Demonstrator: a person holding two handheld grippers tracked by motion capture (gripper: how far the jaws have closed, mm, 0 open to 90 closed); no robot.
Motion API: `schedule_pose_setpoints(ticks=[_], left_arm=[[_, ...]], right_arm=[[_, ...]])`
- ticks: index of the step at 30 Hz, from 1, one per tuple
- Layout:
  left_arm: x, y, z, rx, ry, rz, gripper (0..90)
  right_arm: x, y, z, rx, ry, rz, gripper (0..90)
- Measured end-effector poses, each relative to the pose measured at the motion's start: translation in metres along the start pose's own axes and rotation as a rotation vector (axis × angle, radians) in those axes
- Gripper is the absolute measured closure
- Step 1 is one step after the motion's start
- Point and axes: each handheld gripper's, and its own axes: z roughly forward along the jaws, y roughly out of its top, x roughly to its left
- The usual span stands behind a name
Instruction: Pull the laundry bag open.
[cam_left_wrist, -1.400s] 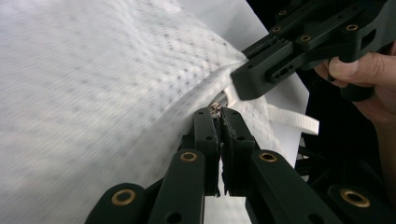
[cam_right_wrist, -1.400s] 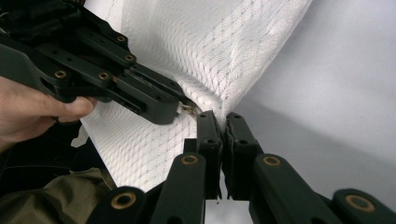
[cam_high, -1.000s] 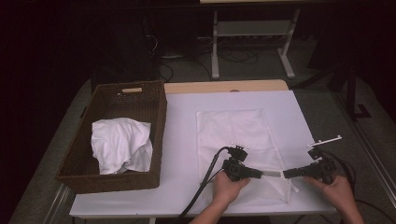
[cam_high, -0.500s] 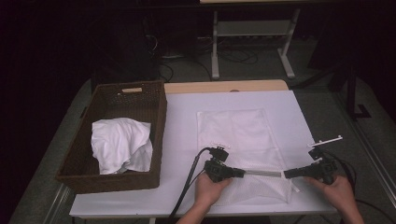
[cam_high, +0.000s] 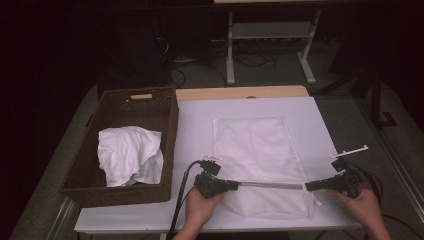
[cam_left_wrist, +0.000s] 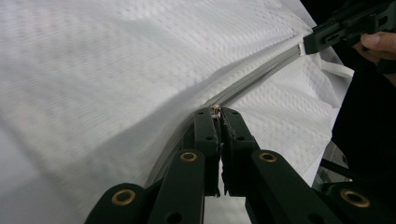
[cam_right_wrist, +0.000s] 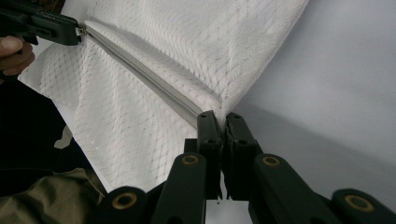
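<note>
1. You're working at the near edge of the white table, and the thing in hand is a white mesh laundry bag lying flat on it, just right of centre.
2. The bag is looking like a pale rectangle of netted fabric; in the left gripper view its weave is showing as a fine dotted grid, slightly puckered where it is being pulled.
3. A grey-white zipper is running across the bag's near part, stretched in a straight line between your two tools.
4. Your left gripper is sitting at the zipper's left end; its jaws are pressed together, and in its own view a small metal zipper pull is peeking out between the tips.
5. Your right gripper is pinching the bag's right end, jaws squeezed tight on the fabric corner where the zipper finishes.
6. Below the zipper line a strip of mesh is lying toward you, reaching close to the table's front edge.
7. In the right gripper view the zipper is reading as a flat ribbed band, cutting diagonally across the netting up to the other tool.
8. Off to the left, well apart from the bag, a dark wicker basket is holding a crumpled white cloth.
</note>
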Motion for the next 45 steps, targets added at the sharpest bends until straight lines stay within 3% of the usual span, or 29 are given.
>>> schedule_pose_setpoints(ticks=[12, 16, 20, 22, 24, 34, 38, 40, 45], left_arm=[[0.008, -0.005, -0.023, -0.022, 0.112, 0.021, 86.3], [0.010, -0.007, -0.029, -0.021, 0.139, 0.019, 86.3], [0.011, -0.014, -0.036, -0.019, 0.197, 0.022, 86.3], [0.015, -0.018, -0.040, -0.025, 0.190, 0.000, 86.3], [0.014, -0.022, -0.040, -0.016, 0.199, 0.007, 86.3], [0.013, -0.019, -0.036, -0.018, 0.243, 0.020, 86.1], [0.014, -0.018, -0.036, -0.022, 0.257, 0.026, 84.7], [0.013, -0.017, -0.036, -0.023, 0.257, 0.027, 75.4], [0.006, -0.015, -0.037, -0.037, 0.268, 0.063, 66.5]], right_arm=[[0.001, 0.000, -0.002, -0.015, 0.001, -0.008, 86.5], [0.001, 0.000, -0.002, -0.016, -0.008, -0.009, 86.6], [-0.001, 0.000, -0.002, -0.017, -0.037, -0.007, 86.7], [-0.004, 0.000, -0.003, -0.016, -0.048, 0.001, 86.7], [-0.005, -0.001, -0.003, -0.016, -0.030, 0.002, 86.7], [-0.003, 0.000, -0.001, -0.024, -0.045, -0.019, 85.8], [-0.002, 0.000, -0.003, -0.053, -0.044, -0.051, 77.8], [-0.001, -0.001, -0.006, -0.069, -0.049, -0.067, 70.8], [0.005, -0.001, -0.011, -0.108, -0.076, -0.108, 62.0]])
